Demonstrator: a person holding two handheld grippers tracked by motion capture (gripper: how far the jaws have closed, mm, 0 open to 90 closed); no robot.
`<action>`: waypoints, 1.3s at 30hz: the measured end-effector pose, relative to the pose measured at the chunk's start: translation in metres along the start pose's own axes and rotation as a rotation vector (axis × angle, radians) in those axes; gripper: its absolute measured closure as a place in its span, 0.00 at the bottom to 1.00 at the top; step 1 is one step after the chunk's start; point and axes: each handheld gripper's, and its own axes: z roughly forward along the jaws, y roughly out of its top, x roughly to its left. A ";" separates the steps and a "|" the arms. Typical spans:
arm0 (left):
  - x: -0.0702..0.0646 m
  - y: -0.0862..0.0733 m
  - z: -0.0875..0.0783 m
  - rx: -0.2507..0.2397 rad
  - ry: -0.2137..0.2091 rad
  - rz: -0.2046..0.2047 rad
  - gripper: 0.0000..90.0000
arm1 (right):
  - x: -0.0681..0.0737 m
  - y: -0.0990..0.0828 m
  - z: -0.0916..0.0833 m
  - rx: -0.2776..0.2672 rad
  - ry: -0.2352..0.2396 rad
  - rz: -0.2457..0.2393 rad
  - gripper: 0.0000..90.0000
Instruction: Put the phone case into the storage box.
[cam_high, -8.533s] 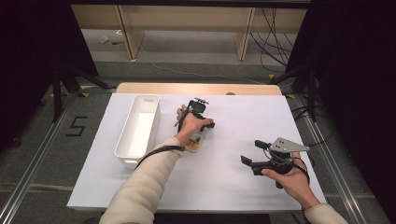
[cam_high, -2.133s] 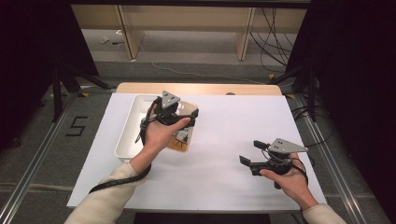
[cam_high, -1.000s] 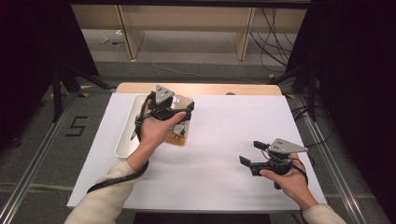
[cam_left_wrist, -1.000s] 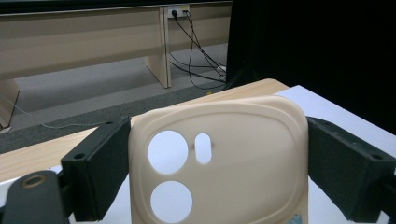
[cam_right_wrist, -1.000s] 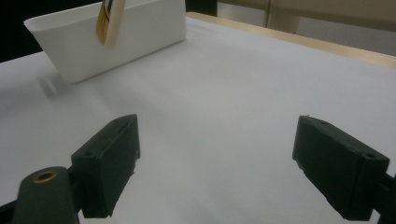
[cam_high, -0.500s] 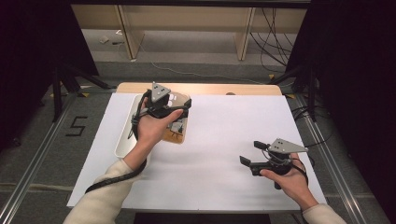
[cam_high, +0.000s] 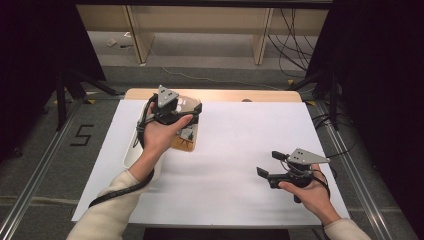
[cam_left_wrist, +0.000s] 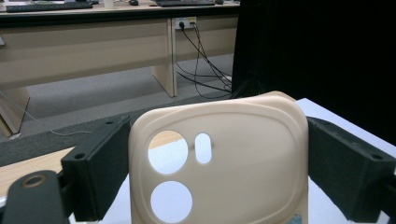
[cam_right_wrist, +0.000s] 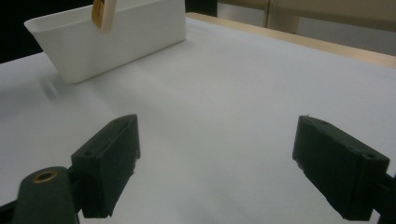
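Note:
A cream phone case (cam_left_wrist: 233, 154) with round camera holes stands upright between the jaws of my left gripper (cam_left_wrist: 219, 177), which is shut on its two edges. From above, the left gripper (cam_high: 176, 114) holds the case (cam_high: 186, 134) lifted over the right wall of a long white bin (cam_high: 129, 156) at the table's left. The right gripper view catches the case's lower end (cam_right_wrist: 103, 13) hanging above the bin (cam_right_wrist: 116, 39). My right gripper (cam_high: 266, 164) rests low at the right front, open, with bare white table between the jaws (cam_right_wrist: 217, 154).
White sheet covers the table (cam_high: 240, 145), with a wooden strip (cam_high: 225, 95) along the far edge. Beyond it lie grey floor, desk legs and cables. Metal rails run along both sides of the table.
The left hand has lifted the case off the table and carried it left and slightly away, from beside the bin to over its right wall. The right hand has stayed put.

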 end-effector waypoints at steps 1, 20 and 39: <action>0.001 0.000 0.000 -0.002 0.001 0.000 0.13 | 0.000 0.000 0.000 0.000 0.000 0.000 0.18; 0.009 0.005 -0.005 -0.006 0.019 0.005 0.13 | 0.000 0.000 0.000 0.000 -0.003 0.001 0.18; 0.022 0.010 -0.012 -0.017 0.047 -0.011 0.13 | 0.000 0.000 -0.001 0.003 -0.005 0.001 0.18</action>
